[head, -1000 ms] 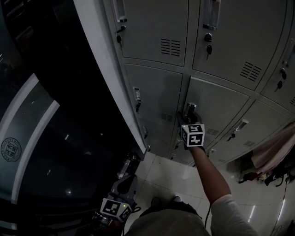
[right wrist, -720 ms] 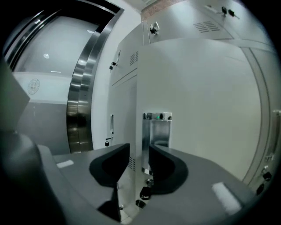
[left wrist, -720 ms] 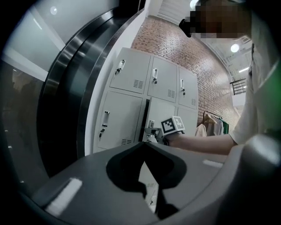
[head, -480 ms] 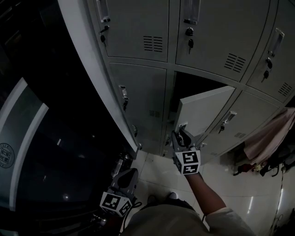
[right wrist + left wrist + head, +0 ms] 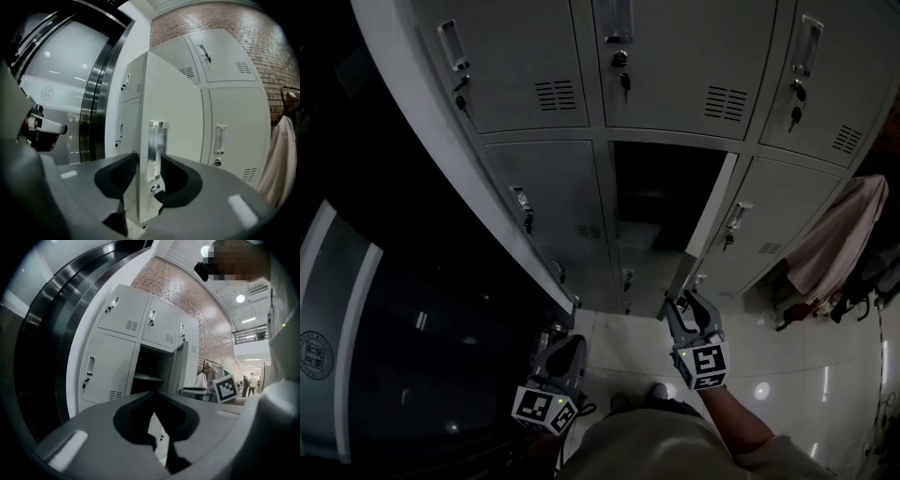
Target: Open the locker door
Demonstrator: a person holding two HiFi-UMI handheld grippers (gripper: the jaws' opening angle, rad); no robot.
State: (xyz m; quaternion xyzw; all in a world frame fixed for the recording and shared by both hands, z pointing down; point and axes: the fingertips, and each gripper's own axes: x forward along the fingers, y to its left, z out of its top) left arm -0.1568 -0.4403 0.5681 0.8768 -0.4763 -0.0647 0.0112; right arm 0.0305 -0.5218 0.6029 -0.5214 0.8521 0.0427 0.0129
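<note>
grey steel locker door (image 5: 711, 223) stands swung wide, edge-on in the head view, dark compartment (image 5: 661, 192) exposed beside it. right gripper (image 5: 686, 307) has the door's free edge and metal handle (image 5: 154, 150) between jaws that have just been opening, pads slack alongside. left gripper (image 5: 567, 345) hangs low by the locker bank (image 5: 534, 84), jaws together, empty.

Holds the left gripper (image 5: 565, 341) low at the body's left side, pointing about level, jaws closed tip to tip with nothing between. Reaches forward with the right forearm (image 5: 739, 424), bare below a short sleeve, right gripper (image 5: 682, 307) about level, marker cube facing up. Has just been spreading its jaws; straddles the free edge and handle of the locker door (image 5: 173, 117), one pad close beside each face.
</note>
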